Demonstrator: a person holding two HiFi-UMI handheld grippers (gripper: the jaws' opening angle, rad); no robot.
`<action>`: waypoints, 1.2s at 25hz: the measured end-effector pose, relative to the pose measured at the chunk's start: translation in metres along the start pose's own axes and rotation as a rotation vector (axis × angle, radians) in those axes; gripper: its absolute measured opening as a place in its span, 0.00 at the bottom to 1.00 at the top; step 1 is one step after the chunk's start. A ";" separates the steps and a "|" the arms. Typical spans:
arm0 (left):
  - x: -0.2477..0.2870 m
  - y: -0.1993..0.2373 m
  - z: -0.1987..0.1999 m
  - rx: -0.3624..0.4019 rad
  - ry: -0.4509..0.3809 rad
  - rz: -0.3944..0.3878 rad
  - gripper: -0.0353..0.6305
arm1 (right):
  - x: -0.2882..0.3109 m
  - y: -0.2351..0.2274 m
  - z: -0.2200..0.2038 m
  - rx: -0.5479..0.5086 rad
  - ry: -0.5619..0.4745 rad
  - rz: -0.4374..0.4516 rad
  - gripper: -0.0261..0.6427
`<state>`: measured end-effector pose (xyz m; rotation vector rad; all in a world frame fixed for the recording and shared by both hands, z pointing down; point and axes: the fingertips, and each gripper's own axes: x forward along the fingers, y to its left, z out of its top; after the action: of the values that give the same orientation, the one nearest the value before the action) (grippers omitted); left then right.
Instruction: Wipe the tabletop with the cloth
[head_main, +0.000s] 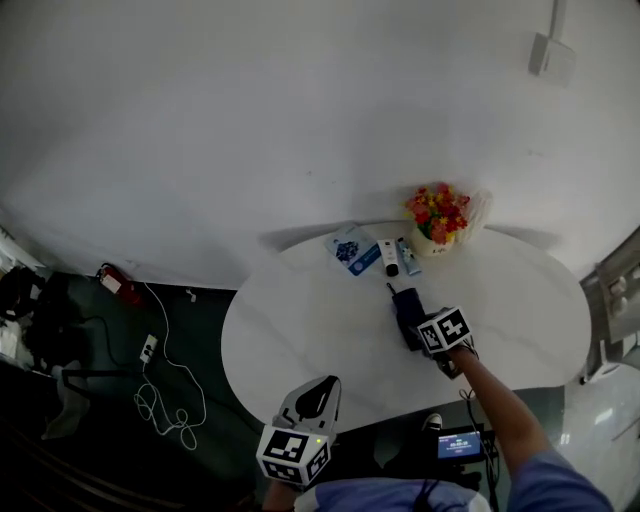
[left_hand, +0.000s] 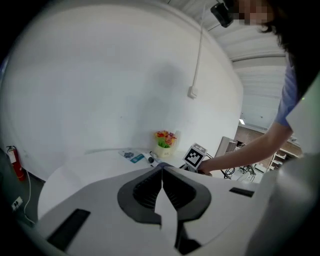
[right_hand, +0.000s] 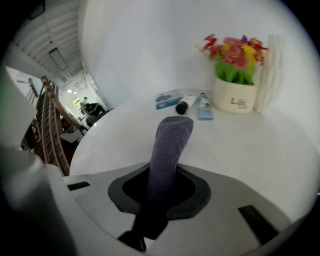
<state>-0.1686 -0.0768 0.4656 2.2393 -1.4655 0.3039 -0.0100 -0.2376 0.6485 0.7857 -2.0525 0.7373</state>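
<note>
Jaws-wise on the right gripper (right_hand: 159, 196): clamped round a dark grey knitted cloth (right_hand: 170, 142), bunched into a roll and poking forward over the white oval surface (head_main: 300, 330). Lying on it or just above, hard to call, roughly mid-surface toward the right. On the left gripper (left_hand: 161, 189): pressed together with nothing between, held by the near edge. Further out, parked along the far edge: a blue-and-white packet (head_main: 350, 248), two small tubes (head_main: 394, 256), a white pot of red and yellow flowers (head_main: 437, 215). Progress guess: cloth gripped and in place, so barely started at best. No wipe marks or dirt to judge by. Probably the whole top left to cover, plus working round that clutter.
</note>
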 end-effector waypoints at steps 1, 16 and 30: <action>0.010 -0.013 0.004 0.006 -0.003 -0.019 0.08 | -0.010 -0.018 -0.007 0.021 -0.008 -0.015 0.15; 0.142 -0.211 0.030 0.097 0.021 -0.226 0.08 | -0.163 -0.249 -0.142 0.240 -0.066 -0.208 0.15; 0.180 -0.322 0.001 0.135 0.109 -0.242 0.08 | -0.284 -0.424 -0.271 0.429 -0.093 -0.402 0.15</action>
<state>0.1986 -0.1141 0.4610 2.4355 -1.1343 0.4499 0.5681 -0.2356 0.6464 1.4480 -1.7478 0.9296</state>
